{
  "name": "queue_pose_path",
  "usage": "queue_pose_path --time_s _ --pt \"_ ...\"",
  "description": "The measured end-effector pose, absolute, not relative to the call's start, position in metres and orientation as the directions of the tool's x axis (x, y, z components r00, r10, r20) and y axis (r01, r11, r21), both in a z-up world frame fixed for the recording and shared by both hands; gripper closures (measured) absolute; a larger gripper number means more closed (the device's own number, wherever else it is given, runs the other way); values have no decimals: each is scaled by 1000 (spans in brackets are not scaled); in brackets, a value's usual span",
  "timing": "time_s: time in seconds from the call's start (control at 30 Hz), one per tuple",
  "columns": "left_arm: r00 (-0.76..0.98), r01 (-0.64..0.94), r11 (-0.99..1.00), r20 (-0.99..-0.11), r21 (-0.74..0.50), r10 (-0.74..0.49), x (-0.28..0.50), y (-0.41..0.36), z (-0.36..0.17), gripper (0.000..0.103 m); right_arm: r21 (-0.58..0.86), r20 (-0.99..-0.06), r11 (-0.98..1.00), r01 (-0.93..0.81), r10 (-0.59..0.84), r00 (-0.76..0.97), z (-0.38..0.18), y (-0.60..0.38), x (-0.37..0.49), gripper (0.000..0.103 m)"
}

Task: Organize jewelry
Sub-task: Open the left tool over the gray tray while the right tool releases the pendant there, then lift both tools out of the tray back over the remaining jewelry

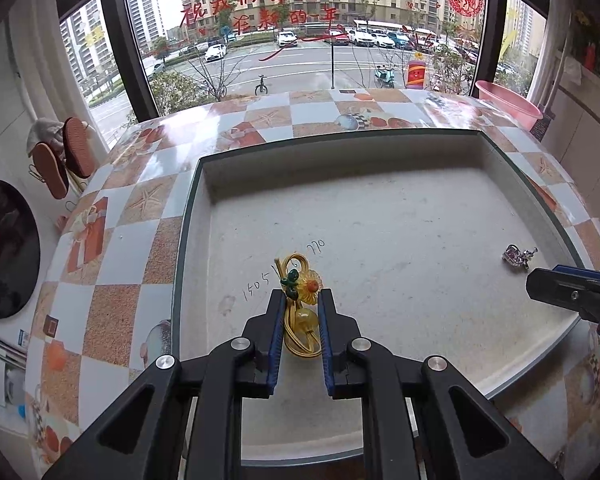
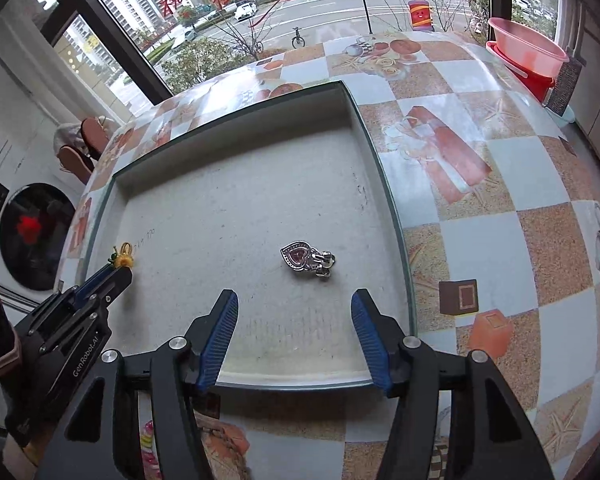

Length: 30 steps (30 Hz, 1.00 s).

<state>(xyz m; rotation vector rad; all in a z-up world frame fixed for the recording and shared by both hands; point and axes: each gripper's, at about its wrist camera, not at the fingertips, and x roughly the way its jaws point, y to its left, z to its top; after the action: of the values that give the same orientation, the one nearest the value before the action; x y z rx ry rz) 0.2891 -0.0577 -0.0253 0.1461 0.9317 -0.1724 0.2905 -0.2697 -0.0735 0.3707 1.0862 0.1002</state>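
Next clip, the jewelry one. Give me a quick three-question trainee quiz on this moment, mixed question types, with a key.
1. True or false: the silver heart pendant lies between the right gripper fingers.
2. Which piece sits between the left gripper fingers? A) gold flower ornament B) pearl necklace C) wristwatch
3. Fill in: both pieces lie on the grey ____.

Key: 1 false, it lies ahead of the open jaws; 2 A; 3 tray.
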Motion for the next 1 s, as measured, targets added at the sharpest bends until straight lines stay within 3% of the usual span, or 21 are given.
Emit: queue_pose_path --time_s 0.03,0.07,0.1,0.2,0.27,0.53,0.6,0.67,1.0 --pt "589 204 978 -804 53 -79 289 -57 -24 34 354 -838 930 99 268 476 -71 -270 290 40" --pt "603 190 980 -794 52 -75 287 -55 -21 12 360 -831 928 96 272 485 -69 -270 289 40" --pt "631 176 983 -772 43 -80 283 -53 -16 0 367 -823 926 89 279 495 -65 -268 286 40" --pt "653 177 984 -751 29 -95 279 -52 -4 0 376 -797 924 63 288 531 -51 -265 278 37" --pt "658 174 984 -747 37 -88 276 -51 0 0 377 -784 924 64 281 553 -42 -265 272 29" --pt "682 184 983 -722 15 -117 240 -43 28 0 367 -741 929 51 259 619 -7 -265 237 20" --pt "681 202 979 -717 -13 -150 228 -40 33 0 367 -732 929 47 258 630 -1 -264 226 13" --pt "679 214 976 -714 -32 -173 216 -37 37 0 380 -718 924 37 270 642 3 -264 214 0" --pt "666 207 977 -724 -55 -182 145 -9 42 0 435 -678 900 22 311 666 14 -270 142 0"
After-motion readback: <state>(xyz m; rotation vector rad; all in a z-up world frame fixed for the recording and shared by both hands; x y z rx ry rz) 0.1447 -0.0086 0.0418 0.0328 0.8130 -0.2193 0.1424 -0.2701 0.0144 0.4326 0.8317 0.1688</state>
